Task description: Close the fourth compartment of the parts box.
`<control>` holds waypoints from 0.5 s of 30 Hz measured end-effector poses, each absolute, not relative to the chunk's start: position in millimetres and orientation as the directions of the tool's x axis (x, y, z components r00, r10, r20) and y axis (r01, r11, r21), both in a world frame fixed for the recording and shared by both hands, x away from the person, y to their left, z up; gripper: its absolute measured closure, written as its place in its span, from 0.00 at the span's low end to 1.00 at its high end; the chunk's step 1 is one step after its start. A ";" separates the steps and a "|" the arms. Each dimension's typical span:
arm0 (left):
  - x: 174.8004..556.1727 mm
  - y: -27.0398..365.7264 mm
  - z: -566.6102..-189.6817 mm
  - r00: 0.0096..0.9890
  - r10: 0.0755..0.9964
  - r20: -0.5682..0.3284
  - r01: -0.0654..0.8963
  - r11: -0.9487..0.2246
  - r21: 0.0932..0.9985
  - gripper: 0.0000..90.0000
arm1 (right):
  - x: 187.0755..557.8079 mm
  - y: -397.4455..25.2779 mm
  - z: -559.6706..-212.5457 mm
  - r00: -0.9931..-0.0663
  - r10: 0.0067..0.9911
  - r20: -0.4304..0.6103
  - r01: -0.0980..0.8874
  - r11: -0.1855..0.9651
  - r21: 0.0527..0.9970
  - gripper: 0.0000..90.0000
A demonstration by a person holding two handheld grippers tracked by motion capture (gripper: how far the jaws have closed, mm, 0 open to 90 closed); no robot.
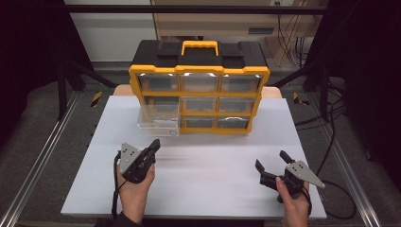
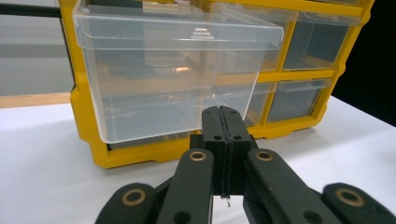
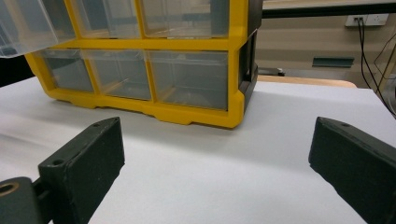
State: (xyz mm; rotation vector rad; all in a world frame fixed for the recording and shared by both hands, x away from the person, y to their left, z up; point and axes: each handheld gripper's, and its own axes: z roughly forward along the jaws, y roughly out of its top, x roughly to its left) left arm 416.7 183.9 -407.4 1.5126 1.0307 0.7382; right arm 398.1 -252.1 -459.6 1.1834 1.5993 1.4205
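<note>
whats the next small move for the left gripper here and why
Probably open the left gripper and ease it forward toward the clear plastic drawer. That drawer juts out of the yellow and black organiser cabinet at its lower left, while the other drawers sit flush. The jaws are pressed shut on nothing, short of the drawer front, and the right gripper hangs open, apart.

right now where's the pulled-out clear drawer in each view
High view: pulled-out clear drawer juts from the organizer's left column, left of centre.
Left gripper view: upper centre-left, above the shut jaws.
Right gripper view: its corner at the top left.
Shared landmark: yellow organizer frame.
</note>
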 end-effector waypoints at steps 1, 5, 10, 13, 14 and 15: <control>417.2 183.5 -407.4 0.425 0.902 -0.079 0.211 -0.014 0.977 1.00 | 398.0 -252.4 -459.6 -0.352 0.933 0.079 0.186 -0.013 0.982 0.04; 420.2 182.9 -407.7 0.416 0.905 -0.082 0.219 -0.012 0.976 1.00 | 398.2 -252.8 -459.9 -0.350 0.933 0.082 0.192 -0.014 0.981 0.04; 424.2 182.2 -407.8 0.404 0.909 -0.105 0.232 0.009 0.973 1.00 | 398.1 -251.7 -460.1 -0.356 0.932 0.074 0.191 -0.005 0.982 0.04; 426.6 181.1 -407.1 0.400 0.912 -0.096 0.232 0.001 0.973 1.00 | 398.0 -251.9 -459.9 -0.354 0.932 0.074 0.187 -0.007 0.982 0.04; 427.7 181.0 -406.9 0.398 0.912 -0.097 0.233 0.002 0.973 1.00 | 397.9 -252.2 -459.9 -0.355 0.932 0.073 0.186 -0.006 0.983 0.04; 428.7 180.8 -406.6 0.396 0.913 -0.097 0.232 0.003 0.973 1.00 | 397.9 -252.2 -459.9 -0.355 0.932 0.076 0.188 -0.008 0.982 0.04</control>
